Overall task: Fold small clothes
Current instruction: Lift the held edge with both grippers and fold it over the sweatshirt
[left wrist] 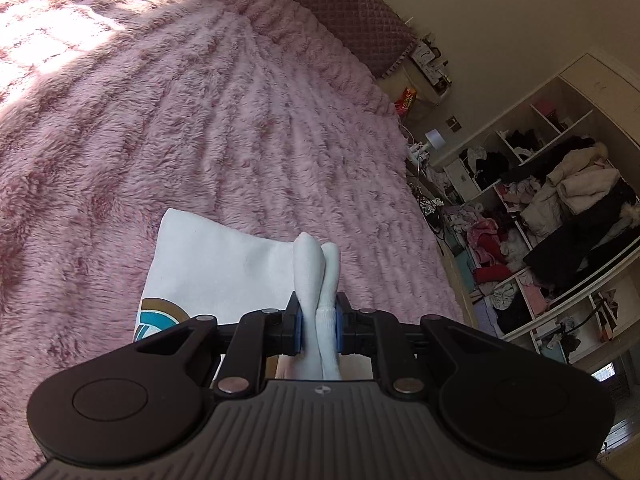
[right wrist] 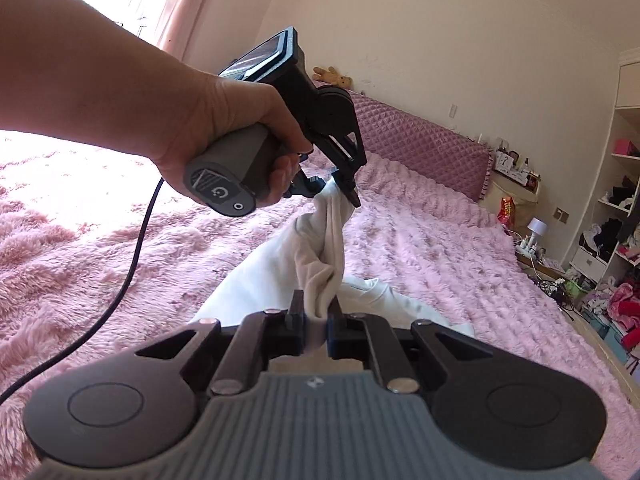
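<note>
A small white garment (left wrist: 224, 268) with a teal and brown print hangs over the pink fluffy bed (left wrist: 200, 120). My left gripper (left wrist: 318, 322) is shut on a bunched white edge of it, the cloth squeezed between the blue pads. In the right wrist view my right gripper (right wrist: 316, 320) is shut on another bunched edge of the white garment (right wrist: 280, 264). Ahead of it a hand holds the left gripper (right wrist: 340, 188), which pinches the cloth higher up. The fabric stretches twisted between the two grips and its lower part trails on the bed (right wrist: 440, 240).
A quilted mauve headboard (right wrist: 416, 140) runs along the far side with a teddy bear (right wrist: 332, 76) on top. Open shelves crammed with clothes (left wrist: 560, 208) stand right of the bed, with a cluttered bedside spot (right wrist: 520, 200). A black cable (right wrist: 132, 248) hangs from the hand.
</note>
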Demonstrator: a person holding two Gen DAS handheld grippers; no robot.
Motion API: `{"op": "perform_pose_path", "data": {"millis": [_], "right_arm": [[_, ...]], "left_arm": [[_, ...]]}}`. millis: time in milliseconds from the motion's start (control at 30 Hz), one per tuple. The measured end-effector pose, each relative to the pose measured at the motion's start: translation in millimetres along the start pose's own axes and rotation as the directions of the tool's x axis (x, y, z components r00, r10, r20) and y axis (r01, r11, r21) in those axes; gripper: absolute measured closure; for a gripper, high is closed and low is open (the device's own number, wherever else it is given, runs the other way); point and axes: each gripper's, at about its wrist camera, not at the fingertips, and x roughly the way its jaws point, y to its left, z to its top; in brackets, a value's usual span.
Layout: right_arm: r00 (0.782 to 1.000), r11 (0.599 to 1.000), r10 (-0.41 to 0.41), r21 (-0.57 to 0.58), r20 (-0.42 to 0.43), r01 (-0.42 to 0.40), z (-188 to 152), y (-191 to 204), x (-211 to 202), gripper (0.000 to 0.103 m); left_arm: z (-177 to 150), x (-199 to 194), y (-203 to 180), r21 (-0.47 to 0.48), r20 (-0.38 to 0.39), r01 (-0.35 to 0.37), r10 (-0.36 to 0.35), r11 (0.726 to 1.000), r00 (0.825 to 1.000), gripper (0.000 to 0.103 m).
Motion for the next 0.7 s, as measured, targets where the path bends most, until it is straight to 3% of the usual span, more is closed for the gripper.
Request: {"op": "perform_pose_path", "data": {"millis": [233,400,700], "right_arm": [[0.995,0.987,-0.096,0.13,-0.032,0.099,-29,-74,-19,0.099],[0.985,0.967,-0.154,0.192,-0.074,0.166,-56,-116,-26,0.099],[0.979,0.943,-0.133,0.286,-0.153,0.173,-111,-170,-9,0.1]], "left_arm": [[-33,63,-67,0.089,-0.068,-0.006,0.012,0.996,0.998,0.087],[-55,105,-93,0.092,-0.121,0.003,0.008,0.996,0.993,0.087],[-81,144,-108,0.104,-0.109,-0.061,0.072,0.993,0.991,0.087]]}}
